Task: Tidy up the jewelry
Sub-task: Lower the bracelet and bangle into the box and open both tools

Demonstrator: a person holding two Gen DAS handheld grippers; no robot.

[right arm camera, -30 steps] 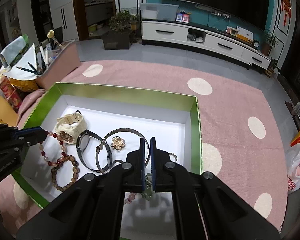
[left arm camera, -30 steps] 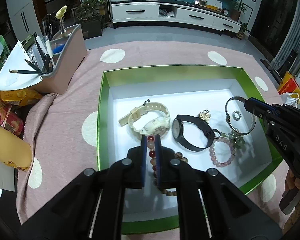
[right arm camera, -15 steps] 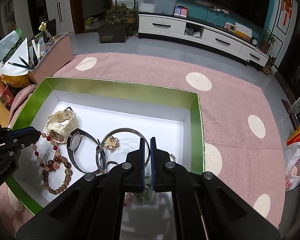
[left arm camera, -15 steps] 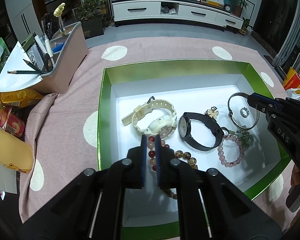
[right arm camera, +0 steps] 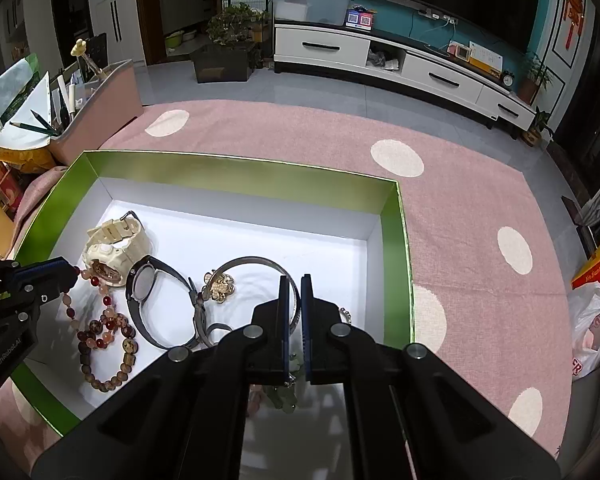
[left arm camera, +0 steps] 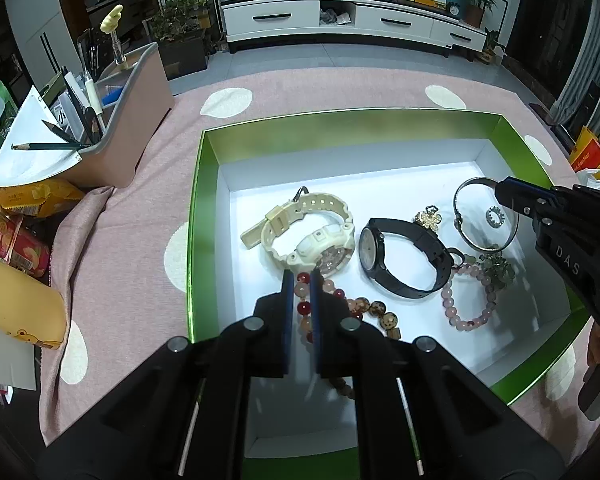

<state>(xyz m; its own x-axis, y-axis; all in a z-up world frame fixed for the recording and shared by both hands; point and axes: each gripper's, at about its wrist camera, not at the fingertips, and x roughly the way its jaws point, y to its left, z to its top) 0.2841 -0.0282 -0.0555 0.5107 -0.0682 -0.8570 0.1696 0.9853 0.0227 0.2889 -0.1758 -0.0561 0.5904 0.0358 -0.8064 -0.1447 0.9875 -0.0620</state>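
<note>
A green-rimmed white box [left arm camera: 204, 208] holds the jewelry. My left gripper [left arm camera: 299, 280] is shut on a red and amber bead bracelet [left arm camera: 342, 300], just in front of a cream watch [left arm camera: 312, 232]. A black watch [left arm camera: 404, 260], a gold flower brooch [left arm camera: 428, 218], a silver bangle [left arm camera: 484, 216] and a pink bead bracelet [left arm camera: 468, 304] lie to the right. My right gripper [right arm camera: 294, 284] is shut, its tips over the silver bangle [right arm camera: 252, 262]; whether it holds anything cannot be seen. It shows in the left wrist view [left arm camera: 504, 192].
The box [right arm camera: 404, 248] sits on a pink cloth with white dots [right arm camera: 480, 208]. A pink-grey stationery bin [left arm camera: 132, 92] with pencils stands at the far left, with snack packs [left arm camera: 16, 236] beside it. A plastic bag [right arm camera: 592, 324] lies at the right.
Both grippers have drawn back and up a little over the box. The left one has carried the bead bracelet along with it. Both stay shut.
</note>
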